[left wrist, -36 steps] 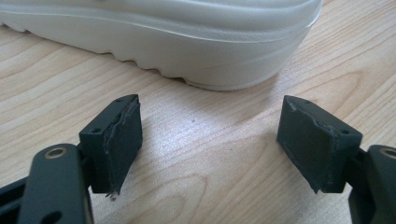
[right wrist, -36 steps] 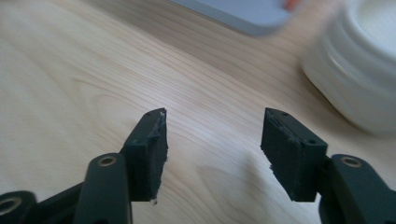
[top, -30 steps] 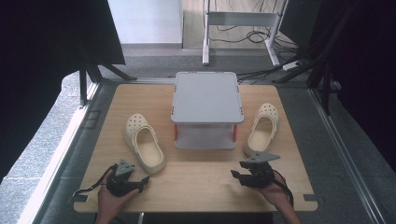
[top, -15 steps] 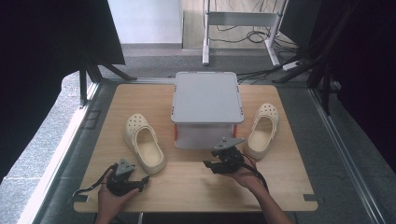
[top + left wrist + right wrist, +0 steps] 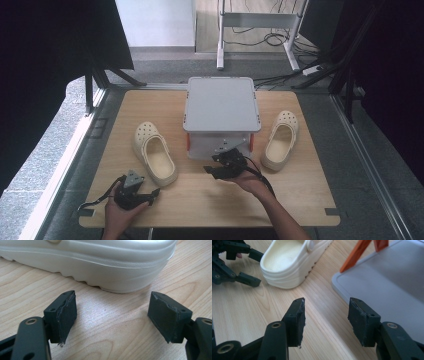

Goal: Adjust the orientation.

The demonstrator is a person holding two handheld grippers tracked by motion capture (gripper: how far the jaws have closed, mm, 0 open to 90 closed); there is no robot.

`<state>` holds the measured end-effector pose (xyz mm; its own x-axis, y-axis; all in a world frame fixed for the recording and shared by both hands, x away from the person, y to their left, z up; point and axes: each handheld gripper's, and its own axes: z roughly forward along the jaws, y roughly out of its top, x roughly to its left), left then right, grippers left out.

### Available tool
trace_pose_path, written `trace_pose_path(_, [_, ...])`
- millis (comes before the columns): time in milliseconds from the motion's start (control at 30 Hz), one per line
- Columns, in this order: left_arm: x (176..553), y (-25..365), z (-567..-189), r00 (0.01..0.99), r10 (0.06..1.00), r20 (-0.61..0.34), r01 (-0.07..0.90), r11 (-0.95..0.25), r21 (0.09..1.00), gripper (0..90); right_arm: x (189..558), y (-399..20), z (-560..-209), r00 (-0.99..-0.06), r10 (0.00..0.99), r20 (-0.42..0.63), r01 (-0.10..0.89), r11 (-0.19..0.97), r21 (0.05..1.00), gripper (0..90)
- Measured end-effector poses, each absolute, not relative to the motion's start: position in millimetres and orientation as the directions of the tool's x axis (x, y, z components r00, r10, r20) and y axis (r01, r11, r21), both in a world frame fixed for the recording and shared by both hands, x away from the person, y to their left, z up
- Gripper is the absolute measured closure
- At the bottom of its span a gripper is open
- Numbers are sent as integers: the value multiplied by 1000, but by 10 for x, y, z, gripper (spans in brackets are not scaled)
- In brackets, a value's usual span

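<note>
Now | left gripper jaws wide | right gripper jaws wide | ridged cream clog

- The high view looks forward and down from above the person's side, taking in the whole pale wooden bench.
- The left gripper view sits low, close behind a cream perforated foam clog.
- The right gripper view, equally low, shares that clog and faces the grey lidded plastic box.

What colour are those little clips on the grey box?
Orange clips on the grey box, clearest in the right gripper view.
</note>
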<state>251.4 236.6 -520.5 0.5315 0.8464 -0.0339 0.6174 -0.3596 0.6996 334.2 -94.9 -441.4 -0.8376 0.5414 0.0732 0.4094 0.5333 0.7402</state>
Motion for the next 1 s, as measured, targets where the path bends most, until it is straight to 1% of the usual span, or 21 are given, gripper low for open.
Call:
trace_pose_path(300, [2515, 2367, -5205, 532, 846, -35, 618, -359, 700, 234, 3404, -664, -4410, -851, 519, 75, 399, 547, 736, 484])
trace_pose_path(667, [2515, 2367, -5205, 532, 846, -35, 618, -359, 700, 234, 3507, -450, -4434, -846, 526, 86, 416, 552, 723, 488])
trace_pose_path(1000, [2517, 2367, -5205, 533, 845, -36, 617, -359, 700, 233, 3517, -284, -4401, -848, 523, 89, 415, 549, 726, 490])
